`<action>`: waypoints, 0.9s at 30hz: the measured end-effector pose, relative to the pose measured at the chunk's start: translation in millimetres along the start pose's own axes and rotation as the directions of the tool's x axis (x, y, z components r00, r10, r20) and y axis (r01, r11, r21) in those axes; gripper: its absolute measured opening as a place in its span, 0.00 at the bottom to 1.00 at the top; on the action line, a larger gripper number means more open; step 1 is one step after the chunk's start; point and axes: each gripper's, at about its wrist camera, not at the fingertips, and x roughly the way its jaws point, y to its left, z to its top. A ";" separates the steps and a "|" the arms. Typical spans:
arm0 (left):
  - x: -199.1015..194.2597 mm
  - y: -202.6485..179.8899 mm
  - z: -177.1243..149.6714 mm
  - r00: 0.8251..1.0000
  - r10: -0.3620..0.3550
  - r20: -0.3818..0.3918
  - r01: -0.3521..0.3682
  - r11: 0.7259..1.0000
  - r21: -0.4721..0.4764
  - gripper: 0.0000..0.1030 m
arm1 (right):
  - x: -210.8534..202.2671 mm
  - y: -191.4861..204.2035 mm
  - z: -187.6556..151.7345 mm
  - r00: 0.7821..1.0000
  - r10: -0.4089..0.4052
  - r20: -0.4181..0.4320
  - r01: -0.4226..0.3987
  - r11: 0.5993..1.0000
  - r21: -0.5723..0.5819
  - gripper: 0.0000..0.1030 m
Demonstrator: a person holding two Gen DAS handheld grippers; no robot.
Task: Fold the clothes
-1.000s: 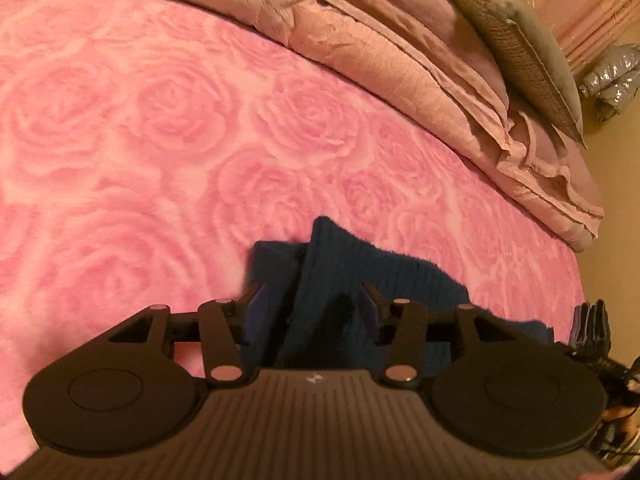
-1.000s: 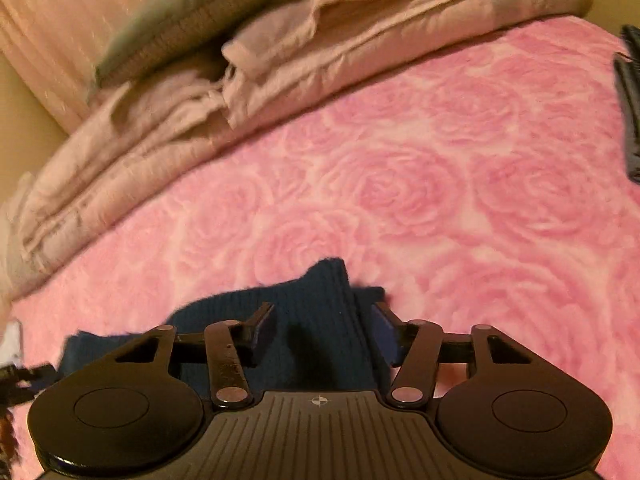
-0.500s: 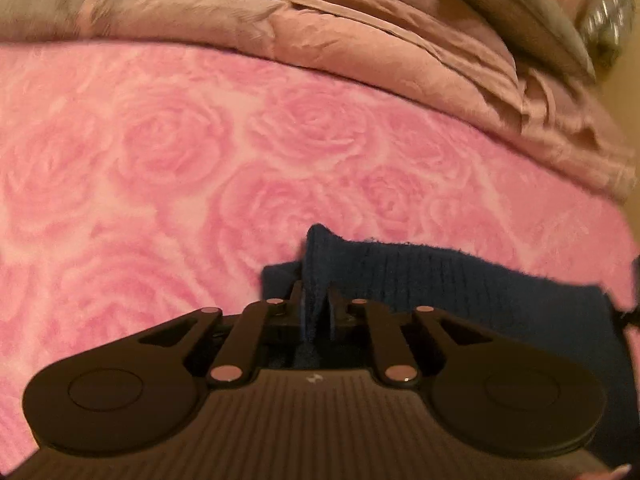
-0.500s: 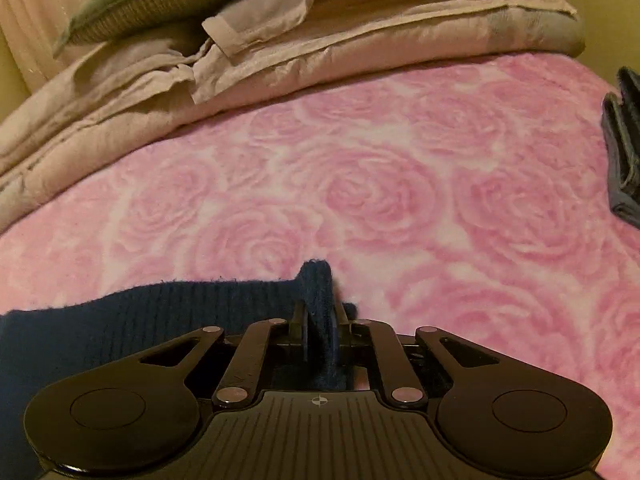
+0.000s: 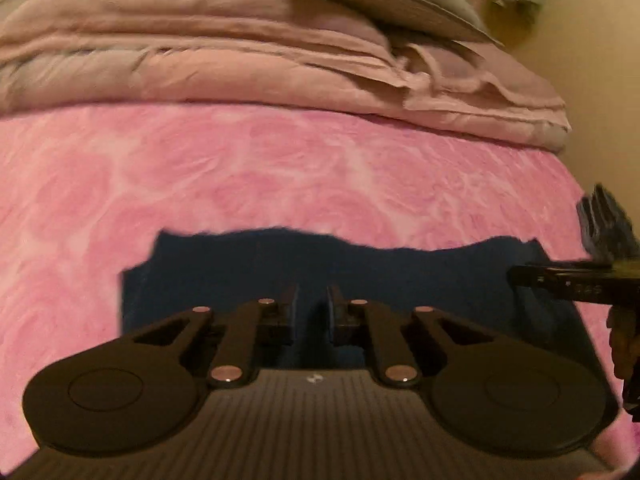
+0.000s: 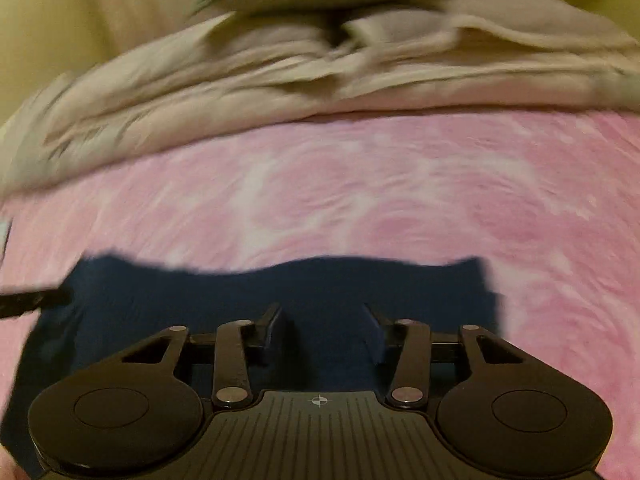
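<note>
Covering the bed: a pink rose-patterned blanket (image 5: 280, 168) spreads ahead of both grippers and carries the whole task; it looks plush, so cloth should drag on it, not slide.
Bedding beyond: a heap of pale folded bedding (image 5: 260, 72) with a grey-green cushion (image 5: 384, 4) on top lies far ahead of the fingers, well apart from the work.
Garment: the dark blue knit garment (image 5: 400, 276) lies flat on the blanket directly under and just ahead of both grippers, its far edge running wavy from side to side.
Handling: it looks soft, limp and light, a thick ribbed knit that will sag and stretch when lifted by one point; nothing fragile about it.
Where to hold: best judged at the far corners, or a pinch of the doubled edge, one gripper to each side so the width stays taut.
Left gripper (image 5: 312, 300): jaws are closing and stand a narrow gap apart, with nothing pinched; the knit lies beneath them only.
Right gripper (image 6: 324, 316): jaws are opening, about half spread, and empty; the cloth lies below them. Its tip also shows at the right edge of the left view.
Against half a second ago: each gripper then clamped an upright pinch of the knit; now both pinches are let go and the cloth lies flat.
Against a second ago: the garment, then bunched in a narrow fold, now stretches wide between the two grippers.
</note>
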 end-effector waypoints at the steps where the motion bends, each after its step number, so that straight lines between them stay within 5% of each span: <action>1: 10.7 1.4 1.5 1.000 0.011 -0.013 -0.011 1.000 -0.008 0.16 | 7.5 1.4 -1.6 1.000 -0.012 -0.004 0.012 1.000 -0.012 0.44; 5: 34.4 28.0 0.3 0.997 0.062 -0.052 -0.066 0.995 -0.080 0.10 | 21.3 -9.8 -2.6 1.000 -0.010 -0.018 0.011 0.999 0.042 0.45; 10: -9.1 27.4 1.4 0.996 0.090 -0.013 -0.091 0.992 -0.089 0.12 | -16.0 -7.7 2.4 0.995 -0.095 0.003 0.095 0.993 0.067 0.45; 14: -45.7 9.0 -23.0 1.000 0.020 -0.018 -0.021 0.998 -0.053 0.12 | -44.6 11.2 -19.1 0.998 -0.064 -0.008 0.065 0.994 0.083 0.45; 17: -46.5 9.3 -57.3 0.994 0.079 -0.075 -0.079 0.997 0.007 0.15 | -48.8 28.9 -45.5 0.996 -0.063 -0.064 0.065 0.997 0.038 0.45; 21: -59.3 35.2 -66.4 0.994 0.096 -0.054 -0.101 0.990 -0.096 0.06 | -52.6 27.4 -67.6 0.997 -0.062 -0.042 0.064 0.997 0.050 0.45; 27: -83.4 63.8 -73.4 0.988 0.139 -0.061 -0.147 0.976 -0.163 0.11 | -89.9 20.4 -65.7 0.983 -0.183 -0.022 0.184 0.976 0.117 0.45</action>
